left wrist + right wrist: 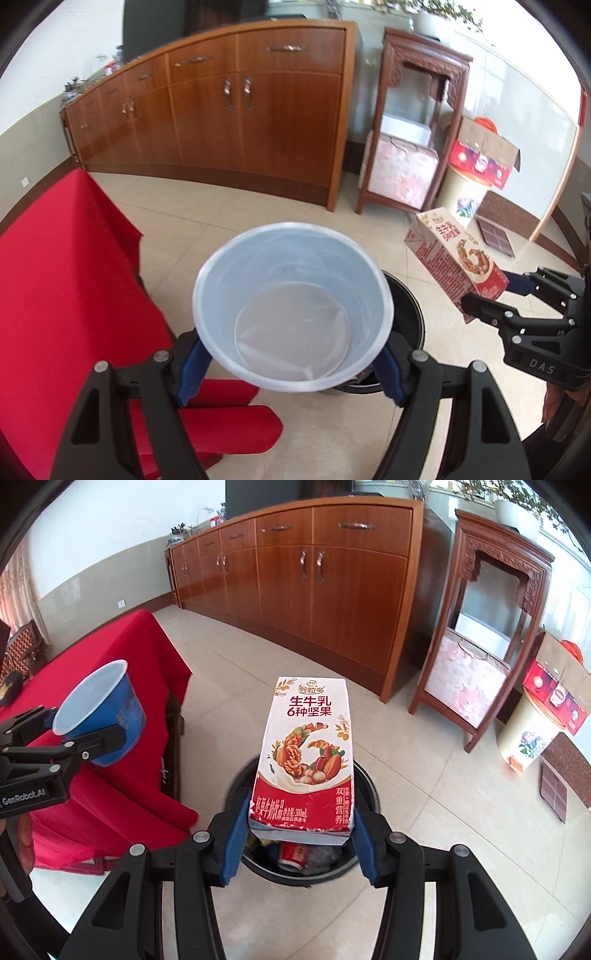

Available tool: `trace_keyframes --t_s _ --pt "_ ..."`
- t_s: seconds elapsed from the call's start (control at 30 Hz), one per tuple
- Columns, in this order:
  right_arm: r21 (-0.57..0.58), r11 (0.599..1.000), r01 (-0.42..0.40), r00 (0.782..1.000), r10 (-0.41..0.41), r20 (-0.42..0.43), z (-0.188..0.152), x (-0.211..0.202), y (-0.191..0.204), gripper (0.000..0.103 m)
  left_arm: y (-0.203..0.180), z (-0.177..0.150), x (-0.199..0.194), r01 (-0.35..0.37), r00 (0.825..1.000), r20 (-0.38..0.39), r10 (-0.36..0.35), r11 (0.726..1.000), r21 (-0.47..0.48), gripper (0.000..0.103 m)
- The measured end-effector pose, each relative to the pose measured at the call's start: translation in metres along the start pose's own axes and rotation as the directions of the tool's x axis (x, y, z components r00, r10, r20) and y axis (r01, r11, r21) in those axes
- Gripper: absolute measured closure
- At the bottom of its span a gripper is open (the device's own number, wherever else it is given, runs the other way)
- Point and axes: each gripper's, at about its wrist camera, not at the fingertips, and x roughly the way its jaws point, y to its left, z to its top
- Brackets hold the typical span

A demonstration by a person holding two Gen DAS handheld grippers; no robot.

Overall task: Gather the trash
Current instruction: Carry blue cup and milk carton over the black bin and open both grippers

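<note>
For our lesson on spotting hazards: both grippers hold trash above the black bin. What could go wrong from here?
1. The right gripper grips the milk carton only at its bottom end, so it could tip or slip out and land on the floor beside the black bin.
2. The cup in the left gripper hangs over the bin's edge rather than its middle; released here, it might miss.
3. Both items dropped together might collide.

Black tongs [299, 843] with blue pads [234, 843], silver screws, and white "GenRobot.AI" lettering.
</note>
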Motion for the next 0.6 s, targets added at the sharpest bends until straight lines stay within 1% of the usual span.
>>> trace_keyframes --t_s 0.1,0.23,0.47,0.6 --pt "0.006 1.000 0.009 1.000 -0.009 -0.025 -0.008 0.009 -0.016 0.050 -0.013 -0.004 0.016 0.020 0.999 -0.031 -0.020 1.000 0.018 0.026" --pt "-0.008 1.000 0.009 0.998 -0.010 -0.065 -0.018 0.026 -0.029 0.050 -0.028 -0.008 0.038 0.050 0.996 -0.073 -0.047 0.998 0.038 0.026" --pt "-0.083 0.997 -0.007 0.990 -0.005 -0.141 -0.028 0.068 -0.037 0.050 -0.044 -0.016 0.085 0.095 0.983 -0.161 -0.085 0.994 0.053 0.026" --pt "-0.132 0.991 -0.037 0.982 0.011 -0.191 -0.035 0.097 -0.041 0.050 -0.042 -0.020 0.110 0.109 0.970 -0.220 -0.098 0.993 0.040 0.026"
